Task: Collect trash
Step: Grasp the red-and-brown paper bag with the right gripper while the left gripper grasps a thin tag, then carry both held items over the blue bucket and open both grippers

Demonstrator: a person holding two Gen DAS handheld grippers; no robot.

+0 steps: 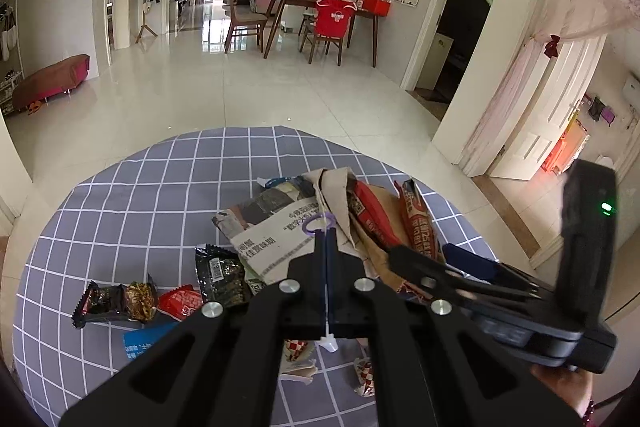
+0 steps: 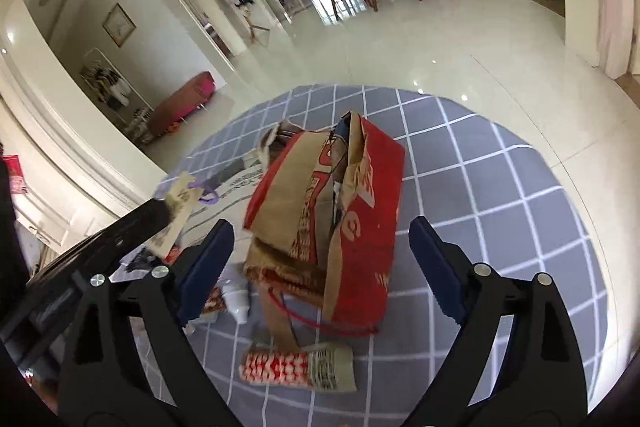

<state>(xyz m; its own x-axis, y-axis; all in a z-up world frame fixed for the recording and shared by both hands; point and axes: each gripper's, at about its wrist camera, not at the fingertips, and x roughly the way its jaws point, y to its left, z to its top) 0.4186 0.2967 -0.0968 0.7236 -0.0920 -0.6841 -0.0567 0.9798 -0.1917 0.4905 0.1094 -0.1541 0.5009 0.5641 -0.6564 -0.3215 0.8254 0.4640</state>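
Observation:
My left gripper (image 1: 326, 247) is shut on a thin tan paper tag with a purple loop (image 1: 318, 223); the tag also shows in the right wrist view (image 2: 176, 211), held above the table. A red and brown paper bag (image 2: 332, 211) stands open in the middle of the round table with a grey checked cloth (image 2: 520, 227). My right gripper (image 2: 320, 259) is open, its blue pads on either side of the bag's near end, apart from it. Snack wrappers (image 1: 136, 301) and a newspaper (image 1: 272, 235) lie on the cloth left of the bag.
A red-checked paper wrapper (image 2: 296, 367) and a small white cap (image 2: 238, 301) lie near the bag's front. A blue card (image 1: 144, 343) lies by the wrappers. White tiled floor surrounds the table; a dining table with chairs (image 1: 320, 19) stands far behind.

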